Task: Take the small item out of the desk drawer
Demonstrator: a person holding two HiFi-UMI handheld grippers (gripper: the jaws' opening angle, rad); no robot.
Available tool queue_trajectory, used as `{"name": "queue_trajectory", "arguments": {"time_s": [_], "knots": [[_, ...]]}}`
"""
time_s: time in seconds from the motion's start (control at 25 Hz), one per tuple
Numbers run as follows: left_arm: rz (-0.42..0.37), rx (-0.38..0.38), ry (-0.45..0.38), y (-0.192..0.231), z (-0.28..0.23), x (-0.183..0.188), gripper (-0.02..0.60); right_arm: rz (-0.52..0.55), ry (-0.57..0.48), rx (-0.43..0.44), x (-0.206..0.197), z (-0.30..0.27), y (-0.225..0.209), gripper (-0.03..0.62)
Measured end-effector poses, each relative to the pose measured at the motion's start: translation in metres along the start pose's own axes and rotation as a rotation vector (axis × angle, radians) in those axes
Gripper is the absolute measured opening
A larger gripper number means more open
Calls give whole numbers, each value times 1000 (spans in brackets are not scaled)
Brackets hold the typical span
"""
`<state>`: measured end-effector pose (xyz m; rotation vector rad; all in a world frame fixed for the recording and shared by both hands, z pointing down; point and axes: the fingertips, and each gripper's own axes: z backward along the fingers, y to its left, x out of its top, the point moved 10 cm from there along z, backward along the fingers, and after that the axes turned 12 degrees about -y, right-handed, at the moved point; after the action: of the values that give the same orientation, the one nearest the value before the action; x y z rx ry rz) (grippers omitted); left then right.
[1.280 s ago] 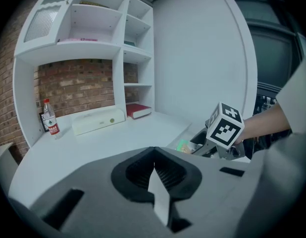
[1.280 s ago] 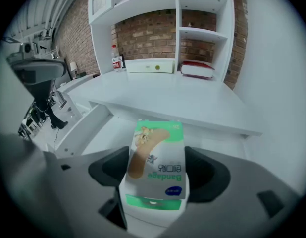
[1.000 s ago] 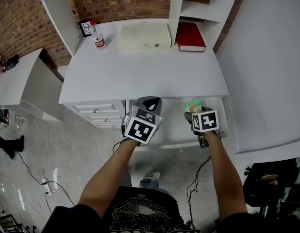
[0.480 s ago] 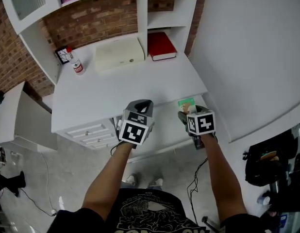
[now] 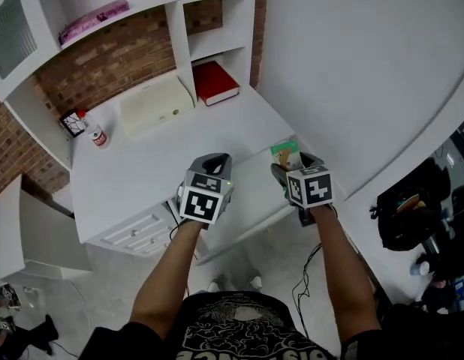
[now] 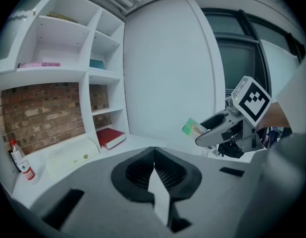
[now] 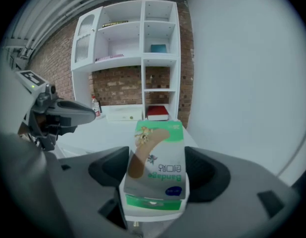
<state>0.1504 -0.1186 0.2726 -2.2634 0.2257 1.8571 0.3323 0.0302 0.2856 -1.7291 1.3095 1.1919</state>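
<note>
My right gripper (image 5: 289,165) is shut on a small green-and-white bandage box (image 5: 284,154), held in the air over the right end of the white desk (image 5: 153,167). In the right gripper view the box (image 7: 155,175) stands between the two black pads (image 7: 111,167), pressed from both sides. My left gripper (image 5: 217,162) is shut with nothing in it; its jaws meet at their tips in the left gripper view (image 6: 153,151). That view also has the right gripper (image 6: 218,129) with the box (image 6: 192,128). The open drawer (image 5: 251,201) lies below, between my arms.
At the back of the desk lie a red book (image 5: 215,82), a flat white case (image 5: 155,105) and a small bottle (image 5: 95,133). White shelves rise behind, a white wall (image 5: 352,66) stands on the right, a small drawer stack (image 5: 134,235) is under the desk's left, and a black bag (image 5: 408,212) is at far right.
Both grippers have risen, the right one carrying the bandage box up from over the drawer to above the desk's edge. The head view has swung round to the left.
</note>
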Motion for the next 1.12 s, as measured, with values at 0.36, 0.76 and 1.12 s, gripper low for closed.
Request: {"name": "queue_trajectory", "arguments": {"time_s": [0.36, 0.76, 1.12], "knots": [[-40, -121, -48, -10, -2, 22, 9, -23, -120, -138, 21, 60, 11, 351], [-89, -278, -112, -37, -5, 44, 9, -76, -213, -322, 17, 122, 20, 351], [-109, -389, -167, -60, -4, 55, 9, -91, -301, -504, 10, 185, 30, 351]]}}
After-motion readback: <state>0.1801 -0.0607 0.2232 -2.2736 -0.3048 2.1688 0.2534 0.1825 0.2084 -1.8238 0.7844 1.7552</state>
